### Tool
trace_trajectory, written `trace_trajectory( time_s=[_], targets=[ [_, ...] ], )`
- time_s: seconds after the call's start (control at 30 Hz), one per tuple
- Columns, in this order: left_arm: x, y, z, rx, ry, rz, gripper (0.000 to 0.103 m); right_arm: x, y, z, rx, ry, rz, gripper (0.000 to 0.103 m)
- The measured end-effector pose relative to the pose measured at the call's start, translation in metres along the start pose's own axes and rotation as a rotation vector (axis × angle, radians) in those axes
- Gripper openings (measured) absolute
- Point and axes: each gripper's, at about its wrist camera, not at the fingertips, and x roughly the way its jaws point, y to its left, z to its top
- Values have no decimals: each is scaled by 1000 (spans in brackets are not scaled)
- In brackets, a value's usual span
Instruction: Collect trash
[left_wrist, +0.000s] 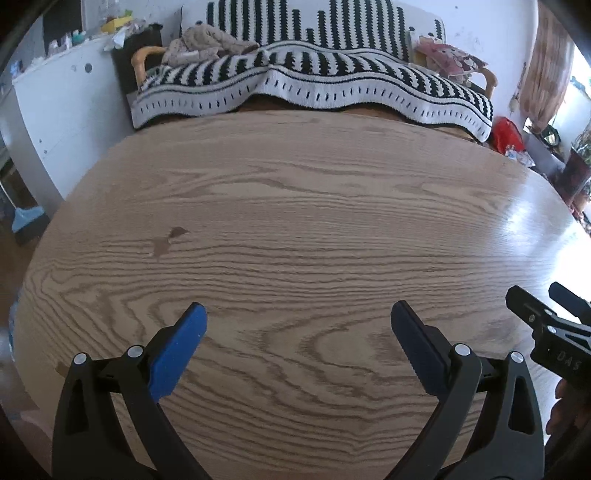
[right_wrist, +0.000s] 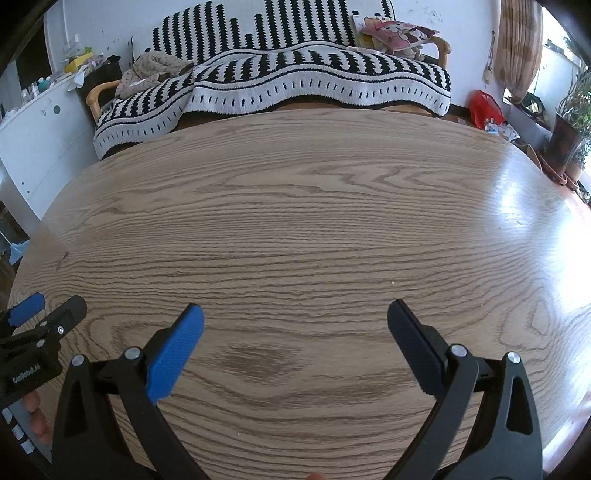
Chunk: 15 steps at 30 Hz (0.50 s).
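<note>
My left gripper (left_wrist: 298, 314) is open and empty, held low over the near part of a wooden table (left_wrist: 295, 206). My right gripper (right_wrist: 295, 312) is also open and empty over the same table (right_wrist: 295, 206). Each gripper shows at the edge of the other's view: the right one at the right in the left wrist view (left_wrist: 546, 317), the left one at the left in the right wrist view (right_wrist: 40, 317). No trash shows on the table top in either view. A small dark stain (left_wrist: 168, 242) marks the wood left of centre.
A sofa with a black-and-white striped blanket (left_wrist: 314, 81) stands behind the table's far edge, with clothes (left_wrist: 207, 46) and a pink cushion (left_wrist: 450, 57) on it. A white cabinet (left_wrist: 62, 110) is at the left. A red bag (left_wrist: 508, 134) and plants (right_wrist: 569, 122) are at the right.
</note>
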Motion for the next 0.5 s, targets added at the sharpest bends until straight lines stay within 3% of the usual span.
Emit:
trace_trajectory(
  time_s=[0.1, 0.2, 0.4, 0.5],
  targets=[
    [-10, 2, -2, -6, -54, -25, 97, 0, 0, 0, -3, -1, -1, 96],
    [-7, 1, -2, -4, -43, -64, 97, 0, 0, 0, -2, -1, -2, 96],
    [6, -2, 2, 51, -30, -6, 97, 2, -1, 0, 4, 3, -15, 96],
    [10, 2, 4, 33, -16, -2, 97, 3, -2, 0, 7, 5, -16, 96]
  ],
)
